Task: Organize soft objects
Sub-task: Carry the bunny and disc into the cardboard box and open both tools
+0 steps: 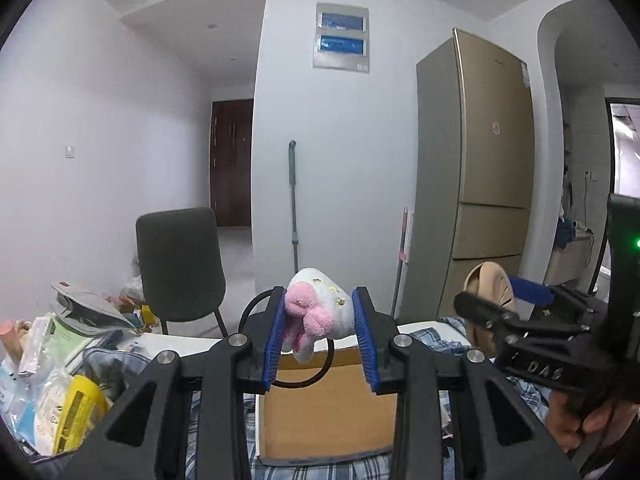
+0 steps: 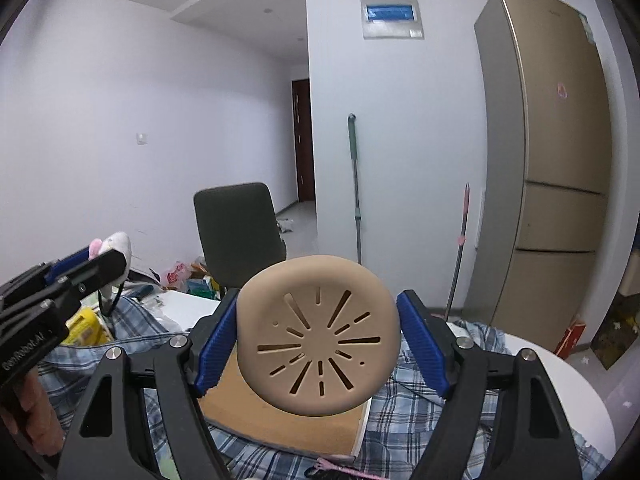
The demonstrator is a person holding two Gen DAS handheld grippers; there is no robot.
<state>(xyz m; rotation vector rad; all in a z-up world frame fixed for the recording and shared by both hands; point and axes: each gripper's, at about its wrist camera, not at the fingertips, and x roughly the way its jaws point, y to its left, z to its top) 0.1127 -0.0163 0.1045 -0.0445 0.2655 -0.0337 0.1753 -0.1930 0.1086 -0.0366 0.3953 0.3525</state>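
On right tool [image 1: 516, 300]: "DAS", partly legible.

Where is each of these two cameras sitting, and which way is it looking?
Left wrist: on the left gripper, looking along its fingers at the plush toy it holds; the right gripper and a hand show.
Right wrist: on the right gripper, looking at the beige slotted disc it holds; the left gripper shows.
Both share the cardboard box, chair and fridge.
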